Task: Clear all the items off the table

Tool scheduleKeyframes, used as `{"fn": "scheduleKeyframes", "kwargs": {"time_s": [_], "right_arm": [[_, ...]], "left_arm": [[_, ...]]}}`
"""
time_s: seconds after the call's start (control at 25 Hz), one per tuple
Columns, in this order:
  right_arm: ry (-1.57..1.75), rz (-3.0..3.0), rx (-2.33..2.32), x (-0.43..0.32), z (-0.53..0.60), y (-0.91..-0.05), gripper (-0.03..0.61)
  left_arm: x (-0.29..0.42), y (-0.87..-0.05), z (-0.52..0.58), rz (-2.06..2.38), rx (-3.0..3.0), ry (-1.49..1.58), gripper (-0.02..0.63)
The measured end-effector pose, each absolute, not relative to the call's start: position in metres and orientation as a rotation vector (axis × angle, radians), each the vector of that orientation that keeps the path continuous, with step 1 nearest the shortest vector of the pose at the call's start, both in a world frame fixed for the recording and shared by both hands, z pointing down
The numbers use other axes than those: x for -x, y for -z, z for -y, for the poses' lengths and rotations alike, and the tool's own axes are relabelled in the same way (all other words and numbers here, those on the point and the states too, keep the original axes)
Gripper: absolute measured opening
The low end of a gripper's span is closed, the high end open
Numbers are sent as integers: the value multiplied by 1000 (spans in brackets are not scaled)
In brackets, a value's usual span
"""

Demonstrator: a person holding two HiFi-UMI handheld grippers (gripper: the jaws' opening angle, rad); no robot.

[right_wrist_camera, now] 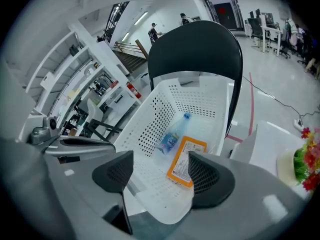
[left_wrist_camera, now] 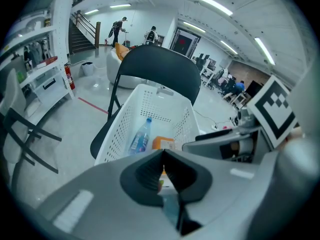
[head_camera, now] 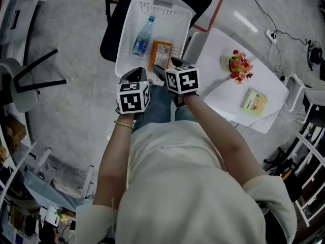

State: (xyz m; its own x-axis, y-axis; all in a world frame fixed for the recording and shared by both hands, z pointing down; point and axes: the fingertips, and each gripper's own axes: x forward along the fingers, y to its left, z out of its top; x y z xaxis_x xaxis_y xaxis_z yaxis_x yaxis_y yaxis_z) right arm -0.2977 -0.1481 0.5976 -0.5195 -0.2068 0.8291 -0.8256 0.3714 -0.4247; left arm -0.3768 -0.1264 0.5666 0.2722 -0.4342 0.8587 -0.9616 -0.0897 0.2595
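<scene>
Left gripper: my jaws are fully together and nothing is between them; it points down toward the near rim of the basket.
Right gripper: my jaws stand well apart and they hold nothing; I see only the basket floor through the gap. It is just beside my left gripper, on its right.
Basket: white, with many holes, standing on the seat of a black chair; it is directly ahead of both grippers, its near rim just below them.
Bottle: clear, with a blue label and cap, lying in the basket, ahead of my left gripper.
Orange packet: lying flat in the basket beside the bottle, just ahead of my right gripper.
Bench: white, to the right of my right gripper.
Flowers: red and yellow, on the bench, well apart from my right gripper.
Yellow-green box: flat on the bench, farther right than the flowers.
</scene>
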Motion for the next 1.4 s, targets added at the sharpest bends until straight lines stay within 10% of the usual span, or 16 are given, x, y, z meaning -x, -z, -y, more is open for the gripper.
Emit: {"fn": "scheduleKeyframes", "kwargs": {"time_s": [0.2, 0.4, 1.4], "right_arm": [[-1140, 1956, -891, 297, 145, -593, 275], [-1104, 1947, -952, 286, 148, -585, -2], [-1129, 1959, -1183, 231, 136, -557, -2]], "left_arm": [[374, -564, 126, 1294, -1685, -768, 9], [369, -561, 125, 1285, -1703, -767, 9], [327, -532, 124, 1205, -1869, -797, 9]]}}
